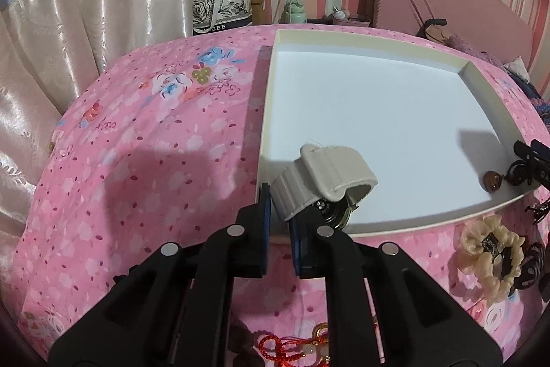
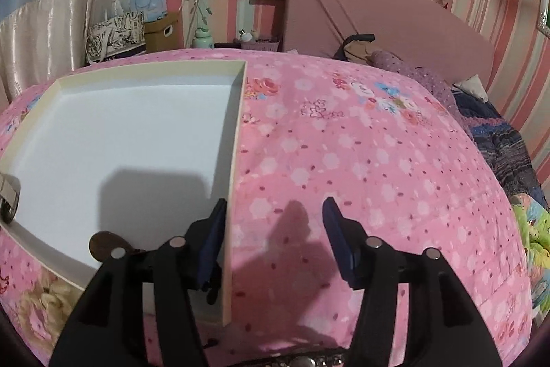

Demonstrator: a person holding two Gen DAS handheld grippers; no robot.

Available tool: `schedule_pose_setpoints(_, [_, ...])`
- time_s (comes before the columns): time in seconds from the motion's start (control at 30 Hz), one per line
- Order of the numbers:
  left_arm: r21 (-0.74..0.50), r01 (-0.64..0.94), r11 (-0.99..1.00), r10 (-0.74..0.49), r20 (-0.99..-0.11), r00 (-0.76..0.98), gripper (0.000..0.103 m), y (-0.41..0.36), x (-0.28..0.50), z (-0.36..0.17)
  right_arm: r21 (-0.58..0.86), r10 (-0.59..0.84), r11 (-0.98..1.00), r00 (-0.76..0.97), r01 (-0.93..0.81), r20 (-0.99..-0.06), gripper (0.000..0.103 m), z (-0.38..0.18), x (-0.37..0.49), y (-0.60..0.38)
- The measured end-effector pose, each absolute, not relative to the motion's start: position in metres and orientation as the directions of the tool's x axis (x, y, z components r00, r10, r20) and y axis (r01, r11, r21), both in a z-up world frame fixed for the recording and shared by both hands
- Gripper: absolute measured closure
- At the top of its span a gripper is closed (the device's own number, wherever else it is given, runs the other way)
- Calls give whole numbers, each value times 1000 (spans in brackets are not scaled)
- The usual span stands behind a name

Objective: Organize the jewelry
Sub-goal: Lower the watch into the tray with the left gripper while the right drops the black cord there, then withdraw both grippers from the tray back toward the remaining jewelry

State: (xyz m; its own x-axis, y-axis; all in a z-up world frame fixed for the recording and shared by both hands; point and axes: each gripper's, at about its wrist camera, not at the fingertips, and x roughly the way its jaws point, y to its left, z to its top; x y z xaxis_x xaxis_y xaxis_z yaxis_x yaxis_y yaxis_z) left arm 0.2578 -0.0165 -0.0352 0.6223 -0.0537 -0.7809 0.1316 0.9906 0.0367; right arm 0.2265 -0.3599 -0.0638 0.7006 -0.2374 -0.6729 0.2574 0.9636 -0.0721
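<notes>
A watch (image 1: 331, 217) with a beige strap (image 1: 326, 174) hangs over the near left corner of the white tray (image 1: 343, 38). My left gripper (image 1: 280, 208) is shut on the strap. At the tray's near right corner lies a black hair piece with a brown bead (image 1: 491, 183). My right gripper (image 2: 275, 222) stands open above the tray's right wall (image 2: 235, 160), one finger over the tray and the other over the bedspread, with nothing gripped. The brown bead (image 2: 103, 245) shows just left of it. The watch (image 2: 8, 195) peeks in at the left edge.
On the pink flowered bedspread (image 1: 137, 143) in front of the tray lie a cream flower hair clip (image 1: 491, 260), dark clips (image 1: 536, 263) and a red cord with beads (image 1: 275, 346). Folded clothes (image 2: 498, 143) are piled at the bed's right side. A pink board (image 2: 378, 16) leans behind.
</notes>
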Motion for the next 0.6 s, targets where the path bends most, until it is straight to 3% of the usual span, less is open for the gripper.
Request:
schedule_pose_setpoints(0.07, [21,146,989,-77,-771,633,89,-15,253,-36,-78,-240,963,690,258,-682,46,-62,232,-360])
schedule_pose_setpoints(0.13, [2,193,981,-124,-758,640,68,-18,253,-37,-47,-221,964,691,262,-689,46,-58,231,-363])
schedule_pose_setpoints(0.23, [-4,216,976,-146,-747,648,54,-24,250,-34,77,-110,975,758,207,-643,44,-41,209,-364])
schedule_pose_setpoints(0.37, [-43,215,976,-182,-710,681,48,-16,238,-14,183,-2,976,841,120,-541,43,-11,166,-364])
schedule_pose_setpoints(0.43, [-109,228,968,-240,-681,692,23,-3,231,-1,210,12,972,865,108,-501,41,0,144,-368])
schedule_pose_setpoints(0.47, [-130,224,966,-253,-659,708,19,4,227,7,217,7,970,878,110,-479,38,5,129,-371])
schedule_pose_setpoints(0.6, [-174,226,959,-285,-618,733,15,34,210,30,216,-5,970,894,114,-449,33,9,91,-377])
